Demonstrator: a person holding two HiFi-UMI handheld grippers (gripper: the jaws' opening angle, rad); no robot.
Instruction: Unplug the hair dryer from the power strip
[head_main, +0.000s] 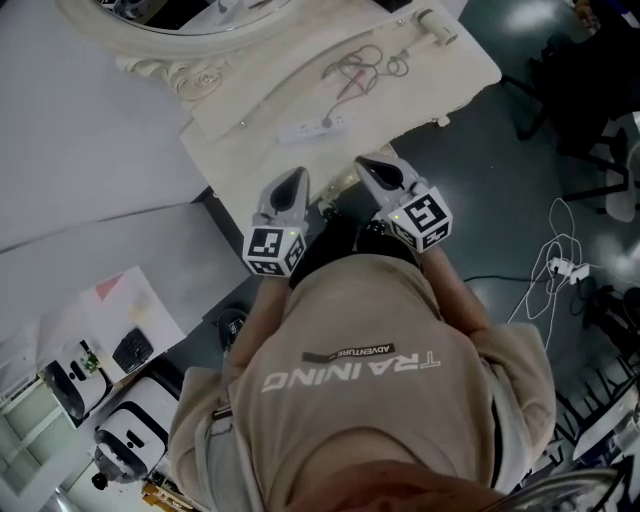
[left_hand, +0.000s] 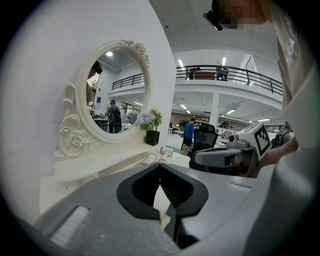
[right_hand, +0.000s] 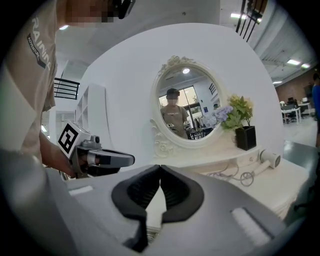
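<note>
A white power strip (head_main: 315, 127) lies on the cream dressing table (head_main: 250, 150), near its front edge. A tangled cord (head_main: 365, 65) runs from it toward the white hair dryer (head_main: 437, 25) at the table's far right. My left gripper (head_main: 297, 178) and right gripper (head_main: 365, 165) hover side by side just short of the table edge, both shut and empty. In the left gripper view the left gripper (left_hand: 160, 165) points at the table, with the hair dryer (left_hand: 167, 150) beyond. The right gripper view shows the right gripper (right_hand: 160, 166), the hair dryer (right_hand: 270, 158) and the cord (right_hand: 240, 176).
An oval mirror (right_hand: 187, 107) with an ornate frame stands at the back of the table, beside a potted plant (right_hand: 242, 125). On the floor are a second power strip with cables (head_main: 560, 268) at the right, papers (head_main: 120, 310) and white devices (head_main: 130, 430) at the lower left.
</note>
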